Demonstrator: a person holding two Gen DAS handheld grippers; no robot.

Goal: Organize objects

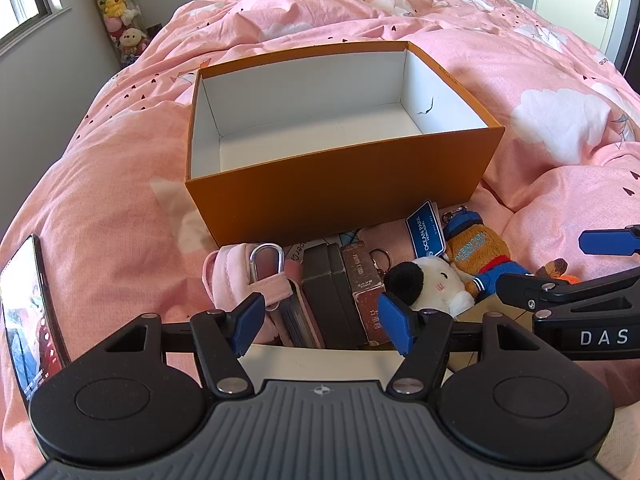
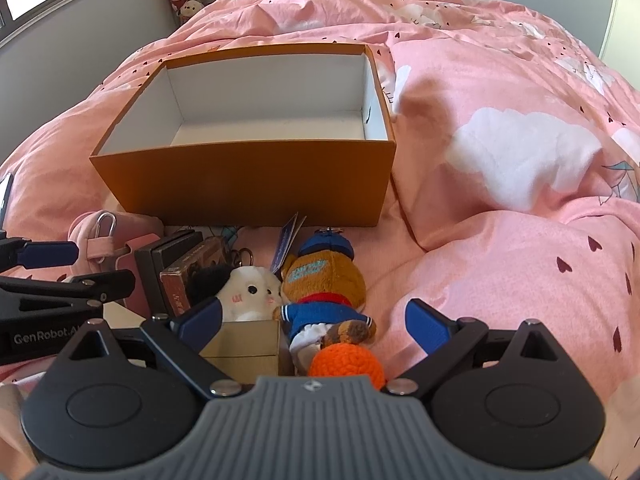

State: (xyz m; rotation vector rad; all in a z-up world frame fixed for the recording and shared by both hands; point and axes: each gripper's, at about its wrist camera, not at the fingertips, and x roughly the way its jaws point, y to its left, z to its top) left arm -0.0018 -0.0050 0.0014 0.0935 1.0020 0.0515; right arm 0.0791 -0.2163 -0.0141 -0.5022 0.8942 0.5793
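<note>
An open orange cardboard box with a white interior [image 1: 340, 188] sits on a pink quilt printed with white clouds and small dark hearts [image 1: 520, 80]. Nothing lies inside the box.

The items to be sorted lie in a loose cluster on the quilt just in front of the box's near wall. From left to right in the left wrist view: a pink fabric pouch carrying a silver carabiner clip [image 1: 240, 276], a dark rectangular box standing on edge [image 1: 324, 292], a brown printed card box [image 1: 366, 284] touching it, a white plush toy with a black ear [image 1: 432, 284], and a brown plush figure in blue clothing [image 1: 480, 256] with a blue paper tag [image 1: 426, 230]. An orange crocheted ball [image 2: 346, 364] rests at the brown plush's near end, beside a tan cardboard box [image 2: 248, 340].

The left gripper [image 1: 320, 320] hangs above the pouch and dark box, jaws wide, nothing between them. The right gripper [image 2: 316, 324] hangs above the plush toys and orange ball, jaws fully spread, pads clear of everything.

A phone with a lit screen [image 1: 28, 308] lies at the quilt's left edge, well apart from the cluster.
</note>
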